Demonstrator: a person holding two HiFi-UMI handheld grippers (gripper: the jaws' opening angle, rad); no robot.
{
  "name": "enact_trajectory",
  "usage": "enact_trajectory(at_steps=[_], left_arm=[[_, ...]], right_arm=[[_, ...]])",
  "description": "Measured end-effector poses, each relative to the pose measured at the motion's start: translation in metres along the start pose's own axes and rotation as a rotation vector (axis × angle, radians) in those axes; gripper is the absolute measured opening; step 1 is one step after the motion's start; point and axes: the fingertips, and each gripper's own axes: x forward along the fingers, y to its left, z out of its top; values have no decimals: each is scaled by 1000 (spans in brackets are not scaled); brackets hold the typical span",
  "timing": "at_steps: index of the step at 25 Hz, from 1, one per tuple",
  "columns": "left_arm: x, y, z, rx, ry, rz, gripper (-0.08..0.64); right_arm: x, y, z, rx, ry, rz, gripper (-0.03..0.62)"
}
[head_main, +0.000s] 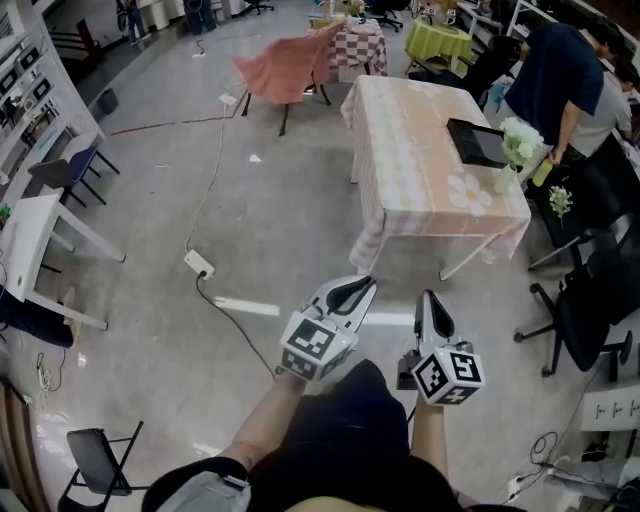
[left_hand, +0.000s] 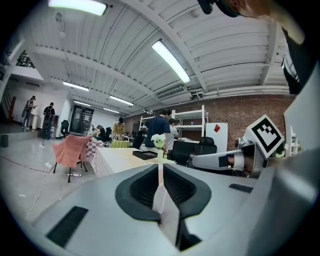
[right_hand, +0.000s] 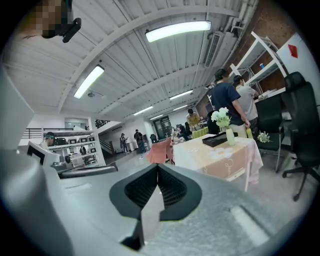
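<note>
left gripper (head_main: 366, 284) sits at the bottom centre of the head view, with its marker cube toward me. in the left gripper view i see its two jaws pressed together, and nothing is between them. right gripper (head_main: 428, 297) is just beside it, a little more to the right of the frame. the right gripper view shows that its jaws are also pressed together and hold nothing. both tools point up the frame toward the table (head_main: 400, 170). this table stands in the upper right part of the head view, well apart from both grippers. it wears a pale checked cloth that hangs down on its sides. near its right end i see a black tray (head_main: 475, 143), and just beside it a vase with white flowers (head_main: 520, 143). two persons (head_main: 555, 75) stand in the upper right corner, close to that end of the table. a black office chair (head_main: 585, 310) is at the right edge. on the floor, left of the grippers in the frame, lies a white power strip (head_main: 198, 264) with its cable. a chair with a pink cover (head_main: 285, 65) stands at the top centre.
</note>
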Motion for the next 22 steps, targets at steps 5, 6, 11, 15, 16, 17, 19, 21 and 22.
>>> enact_trajectory(at_steps=[5, 6, 11, 15, 16, 17, 19, 21, 22], left_arm=[[6, 8, -9, -18, 18, 16, 35], [8, 11, -10, -21, 20, 23, 35], [30, 27, -10, -28, 28, 45, 35], [58, 40, -8, -36, 36, 56, 35], [68, 43, -8, -38, 44, 56, 37], [78, 46, -6, -38, 51, 53, 35], [98, 51, -2, -29, 60, 46, 35], [119, 56, 2, -20, 61, 45, 35], [129, 59, 5, -17, 60, 47, 35]], right_arm=[[13, -3, -7, 0, 28, 10, 5], [16, -5, -8, 1, 34, 15, 5], [40, -18, -8, 13, 48, 34, 5], [63, -35, -2, 9, 49, 45, 5], [70, -40, 0, 11, 50, 47, 5], [78, -46, 2, 13, 52, 50, 5], [93, -57, 5, 17, 58, 57, 5], [111, -71, 11, 19, 63, 60, 5], [120, -77, 14, 18, 65, 64, 5]])
